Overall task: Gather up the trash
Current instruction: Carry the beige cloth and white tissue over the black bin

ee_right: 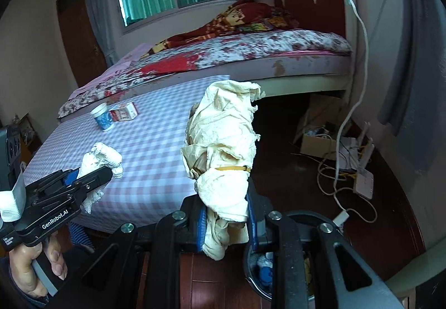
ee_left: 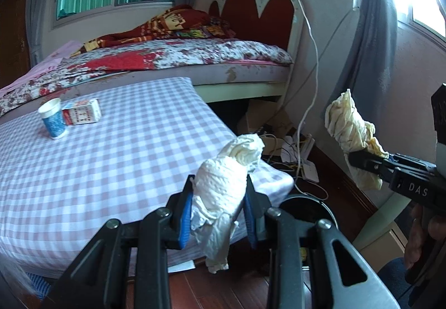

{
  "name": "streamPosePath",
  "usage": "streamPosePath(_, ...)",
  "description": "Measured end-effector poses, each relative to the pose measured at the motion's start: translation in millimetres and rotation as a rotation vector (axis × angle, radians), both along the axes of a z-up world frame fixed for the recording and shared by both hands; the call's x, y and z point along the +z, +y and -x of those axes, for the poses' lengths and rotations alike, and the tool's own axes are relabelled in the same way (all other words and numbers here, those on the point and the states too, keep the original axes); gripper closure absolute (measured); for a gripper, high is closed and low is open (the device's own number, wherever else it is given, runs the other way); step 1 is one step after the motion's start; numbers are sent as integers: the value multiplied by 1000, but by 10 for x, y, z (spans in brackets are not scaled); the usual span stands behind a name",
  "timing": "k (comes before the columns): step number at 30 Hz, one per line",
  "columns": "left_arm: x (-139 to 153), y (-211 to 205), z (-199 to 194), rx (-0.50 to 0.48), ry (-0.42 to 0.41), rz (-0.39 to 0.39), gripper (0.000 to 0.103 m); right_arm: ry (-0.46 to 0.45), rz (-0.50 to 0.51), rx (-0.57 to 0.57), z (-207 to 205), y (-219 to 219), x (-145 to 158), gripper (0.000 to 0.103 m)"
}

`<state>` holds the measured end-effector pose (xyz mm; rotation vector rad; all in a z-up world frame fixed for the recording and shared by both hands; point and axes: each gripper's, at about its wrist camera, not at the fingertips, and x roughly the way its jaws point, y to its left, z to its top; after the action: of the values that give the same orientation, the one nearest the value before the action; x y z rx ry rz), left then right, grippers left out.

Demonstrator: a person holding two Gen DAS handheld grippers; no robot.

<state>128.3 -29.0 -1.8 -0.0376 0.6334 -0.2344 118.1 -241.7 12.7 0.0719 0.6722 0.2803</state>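
My left gripper is shut on a crumpled white tissue wad, held above the corner of the checked mattress; the same left gripper and white wad show at the left of the right wrist view. My right gripper is shut on a cream paper wad bound by a yellow rubber band; it also appears as the right gripper and cream wad at the right of the left wrist view. A black trash bin sits just below the right gripper, its rim partly hidden.
A blue-white paper cup and a red-white carton stand on the checked mattress. Behind is a bed with a red headboard. Cables, a cardboard box and a router lie on the wooden floor at right.
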Motion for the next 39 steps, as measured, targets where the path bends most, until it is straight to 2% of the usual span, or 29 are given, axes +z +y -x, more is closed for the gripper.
streamPosePath(18, -234, -915, 39, -172, 52, -18, 71, 67, 38, -132, 254, -795, -395, 79)
streamPosePath(29, -661, -1442, -4, -271, 155, -33, 71, 157, 38, -153, 278, -1134, -829, 78)
streamPosePath(39, -1001, -1694, -130, -313, 240, -46, 71, 250, 69, -127, 195, -1266, -1217, 78)
